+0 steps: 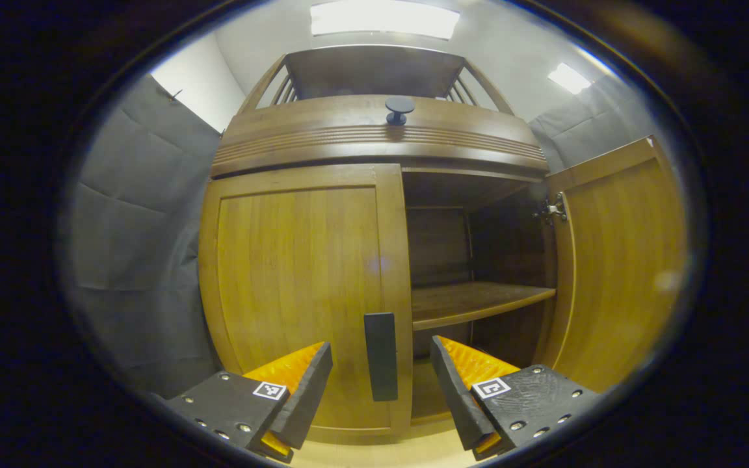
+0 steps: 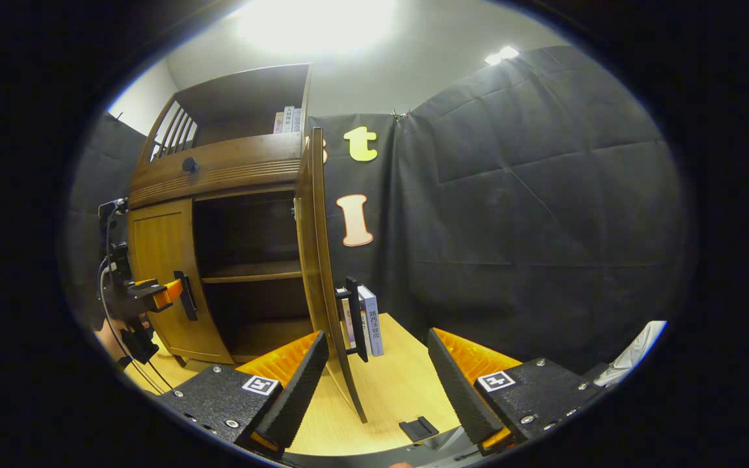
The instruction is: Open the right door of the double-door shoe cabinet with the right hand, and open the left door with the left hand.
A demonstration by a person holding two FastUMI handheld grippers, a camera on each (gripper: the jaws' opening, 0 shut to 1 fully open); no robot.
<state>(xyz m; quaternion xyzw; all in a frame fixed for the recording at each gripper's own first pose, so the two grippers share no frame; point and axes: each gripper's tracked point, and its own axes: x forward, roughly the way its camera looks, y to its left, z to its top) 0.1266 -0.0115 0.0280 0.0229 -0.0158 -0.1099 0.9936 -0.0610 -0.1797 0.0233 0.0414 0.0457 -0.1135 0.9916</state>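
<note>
The left gripper (image 1: pixel 381 383) is held wide apart, with the dark vertical handle (image 1: pixel 381 356) of the left door (image 1: pixel 296 286) framed between its fingers but not yet pinched; in the right gripper view the same gripper (image 2: pixel 176 292) is seen right at that handle. The left door is closed, flush in the shoe cabinet (image 1: pixel 374 136). The right gripper (image 2: pixel 374 380) is likewise spread wide and holds nothing, with the right door (image 2: pixel 316 260), already swung out and seen edge-on, and its handle (image 2: pixel 355 318) just ahead. The doors are judged to be rigid wooden panels on hinges (image 1: pixel 551 210), moderately light and likely to swing freely. The slim, stiff handle is judged the proper place to grip, near its middle, and the pull is best made along the hinge's arc. Its smooth finish may be slippery, so a firm closure is advised.
</note>
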